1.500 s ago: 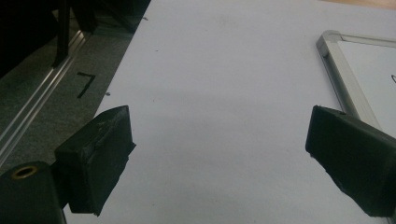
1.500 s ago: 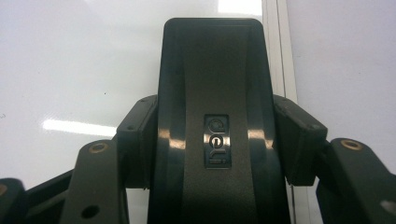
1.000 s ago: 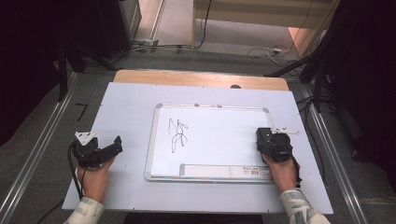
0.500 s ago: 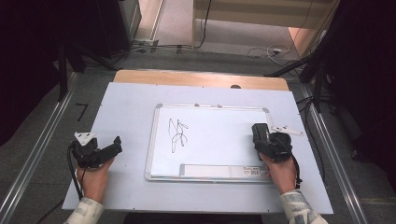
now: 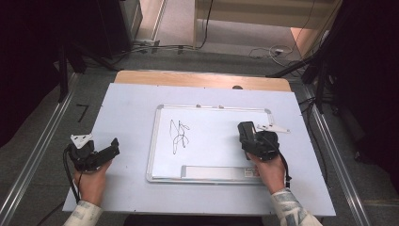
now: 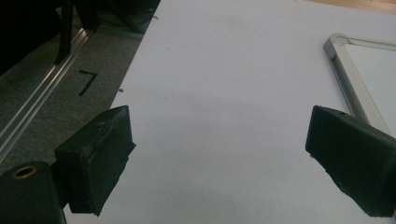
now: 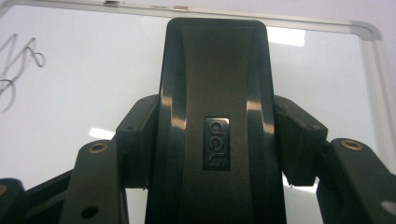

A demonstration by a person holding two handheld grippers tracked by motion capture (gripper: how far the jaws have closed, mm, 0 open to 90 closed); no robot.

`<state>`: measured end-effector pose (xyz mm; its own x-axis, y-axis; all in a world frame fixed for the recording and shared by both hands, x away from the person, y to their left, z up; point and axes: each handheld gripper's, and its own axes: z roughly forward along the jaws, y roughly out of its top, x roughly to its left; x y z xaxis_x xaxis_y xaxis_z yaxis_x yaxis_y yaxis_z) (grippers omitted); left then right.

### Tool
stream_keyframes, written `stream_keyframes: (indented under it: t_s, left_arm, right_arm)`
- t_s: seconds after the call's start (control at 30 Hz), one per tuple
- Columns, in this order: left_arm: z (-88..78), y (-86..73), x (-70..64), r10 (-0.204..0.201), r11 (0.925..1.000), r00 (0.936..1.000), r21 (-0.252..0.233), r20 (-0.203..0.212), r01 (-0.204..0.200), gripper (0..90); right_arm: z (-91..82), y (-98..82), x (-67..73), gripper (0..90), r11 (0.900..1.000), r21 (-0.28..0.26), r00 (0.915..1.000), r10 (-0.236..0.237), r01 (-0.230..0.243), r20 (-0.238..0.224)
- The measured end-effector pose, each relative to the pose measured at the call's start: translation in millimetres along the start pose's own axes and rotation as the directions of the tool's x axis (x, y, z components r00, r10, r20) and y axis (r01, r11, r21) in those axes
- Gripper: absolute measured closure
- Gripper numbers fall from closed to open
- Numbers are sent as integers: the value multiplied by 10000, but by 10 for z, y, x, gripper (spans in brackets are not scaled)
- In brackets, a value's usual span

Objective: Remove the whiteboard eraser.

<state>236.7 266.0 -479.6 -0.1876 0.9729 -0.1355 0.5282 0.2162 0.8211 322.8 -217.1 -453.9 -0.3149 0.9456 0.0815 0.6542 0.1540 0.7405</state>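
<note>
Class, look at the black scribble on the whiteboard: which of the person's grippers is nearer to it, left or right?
Right. The right gripper, shut on a black eraser, is over the whiteboard, right of the scribble. The left gripper sits off the board, to its left.

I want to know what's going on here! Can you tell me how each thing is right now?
White rectangular whiteboard with silver frame: flat on the table, black scribble on it.
Black plastic board eraser: gripped, held above the whiteboard.
Right gripper: shut on the eraser.
Left gripper: open, holding nothing, over the pale table top.
</note>
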Motion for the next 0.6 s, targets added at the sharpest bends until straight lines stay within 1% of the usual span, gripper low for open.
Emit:
stream_keyframes:
  t_s: [0.03, 0.07, 0.1, 0.13, 0.17, 0.2, 0.27, 0.3, 0.37, 0.4, 0.43, 0.6]
  left_arm:
    - [0, -1, 1, -6, 10000, 10000, 7, -15, 6, 77]
    - [1, -2, 3, -3, 10000, 10000, 9, -27, 3, 77]
    - [0, -2, 3, -4, 10000, 10000, 8, -33, 4, 77]
    - [-3, -3, 4, -2, 10000, 10000, -1, -35, 2, 77]
    - [-7, -4, 5, 14, 10000, 10000, 0, -38, -14, 77]
    - [-10, -6, 5, 17, 10000, 10000, -1, -36, -17, 77]
    - [-20, -8, 8, 41, 10000, 10000, 5, -26, -41, 77]
    - [-22, -8, 9, 42, 10000, 10000, -6, -3, -42, 77]
    - [-26, -6, 9, 59, 10000, 10000, -5, 6, -59, 77]
    - [-25, -6, 8, 68, 10000, 10000, -6, 12, -68, 77]
    - [-21, -6, 4, 44, 10000, 10000, -8, 27, -44, 77]
    - [-8, -3, -15, 115, 9999, 9999, 6, 84, -115, 77]
  right_arm:
    - [21, 24, 70, 372, 10000, -21, 9999, -37, 37, -167]
    - [21, 24, 70, 372, 10000, -21, 9999, -37, 37, -167]
    - [45, 47, 142, 372, 9999, -56, 9995, -139, 138, -291]
    - [57, 59, 176, 372, 9998, -82, 9992, -200, 197, -359]
    - [57, 59, 176, 372, 9998, -82, 9992, -200, 197, -359]
    - [77, 79, 246, 372, 9995, -101, 9985, -289, 285, -469]
    - [96, 95, 316, 372, 9993, -111, 9975, -360, 354, -601]
    - [96, 95, 316, 372, 9993, -111, 9975, -360, 354, -601]
    - [112, 103, 381, 372, 9988, -111, 9963, -492, 485, -705]
    - [131, 109, 437, 372, 9985, -96, 9953, -544, 538, -800]
    - [131, 109, 437, 372, 9985, -96, 9953, -544, 538, -800]
    - [184, 117, 543, 372, 9978, -38, 9931, -658, 657, -975]
